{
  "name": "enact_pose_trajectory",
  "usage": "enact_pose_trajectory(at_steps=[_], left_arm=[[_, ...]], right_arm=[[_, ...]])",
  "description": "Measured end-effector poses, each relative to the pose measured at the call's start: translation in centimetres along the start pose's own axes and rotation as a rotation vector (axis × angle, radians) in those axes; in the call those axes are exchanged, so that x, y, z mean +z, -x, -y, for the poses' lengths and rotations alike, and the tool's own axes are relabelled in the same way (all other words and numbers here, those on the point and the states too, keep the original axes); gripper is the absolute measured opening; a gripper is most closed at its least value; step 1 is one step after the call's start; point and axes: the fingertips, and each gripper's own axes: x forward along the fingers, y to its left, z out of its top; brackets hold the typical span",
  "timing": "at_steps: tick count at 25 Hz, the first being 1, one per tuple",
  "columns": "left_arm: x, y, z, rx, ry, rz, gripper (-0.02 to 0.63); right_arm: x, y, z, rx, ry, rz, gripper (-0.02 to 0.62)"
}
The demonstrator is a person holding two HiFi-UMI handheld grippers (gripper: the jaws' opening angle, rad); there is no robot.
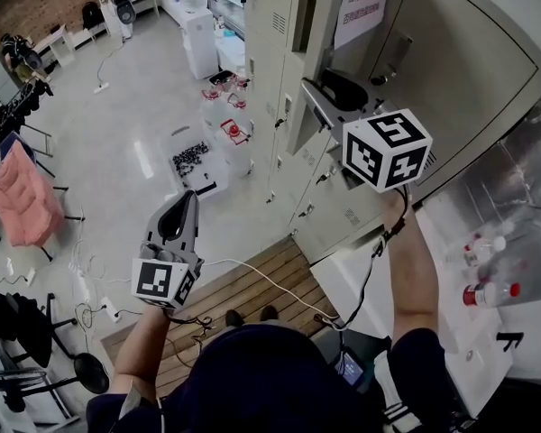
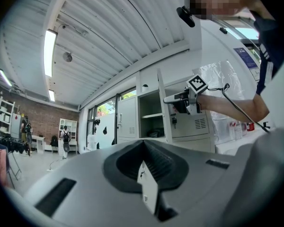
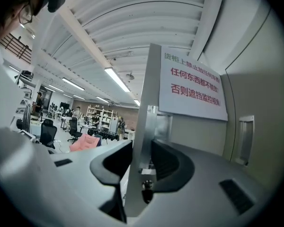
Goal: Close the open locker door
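The grey locker door [image 1: 305, 61] stands open, edge-on to me. My right gripper [image 1: 323, 97] is held level against it, with the door's free edge [image 3: 143, 126] between its two black pads [image 3: 168, 162], which sit against both faces of the metal. A white sign with red print [image 3: 193, 86] hangs just right of that edge. From the left gripper view the open locker [image 2: 151, 122] shows a shelf and a dark object inside, with the door [image 2: 161, 93] and my right gripper [image 2: 177, 100] at its front. My left gripper [image 1: 182, 207] hangs lower at the left, jaws together and empty [image 2: 143, 148].
Closed lockers [image 2: 195, 123] fill the bank around the open one. Clear plastic bins [image 1: 198, 161] with small parts stand on the floor. A wooden platform [image 1: 252, 282] lies under my feet. A white counter with bottles [image 1: 487, 291] is at the right, and a pink garment [image 1: 18, 197] at the far left.
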Motion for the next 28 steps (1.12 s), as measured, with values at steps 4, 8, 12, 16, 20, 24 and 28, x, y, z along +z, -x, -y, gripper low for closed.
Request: enact_pose_trajectory(at_steps=[4, 8, 12, 16, 20, 24, 28], left_arm=[[-0.4, -0.2, 0.1, 0.010, -0.006, -0.010, 0.003], [-0.6, -0.7, -0.1, 0.031, -0.017, -0.016, 0.003], [-0.2, -1.3, 0.0, 0.045, -0.033, -0.008, 0.003], [0.7, -2.4, 0.0, 0.048, -0.036, 0.005, 0.003], [2.0, -2.9, -0.1, 0.052, -0.038, 0.020, 0.003], [2.4, -3.6, 0.1, 0.053, -0.036, 0.022, 0.003], [2.5, -4.1, 0.1, 0.064, -0.039, 0.025, 0.003]], right_arm=[[0.0, -0.5, 0.0, -0.004, 0.000, 0.007, 0.124], [0.0, -1.1, 0.1, -0.020, 0.003, 0.016, 0.124], [0.0, -1.6, 0.0, -0.020, 0.012, 0.022, 0.124], [0.0, -2.2, 0.0, -0.020, 0.027, 0.040, 0.126], [0.2, -2.6, -0.1, -0.008, 0.040, 0.061, 0.126], [0.2, -3.3, -0.2, 0.005, 0.047, 0.061, 0.126], [0.1, -4.0, -0.2, -0.005, 0.048, 0.068, 0.124]])
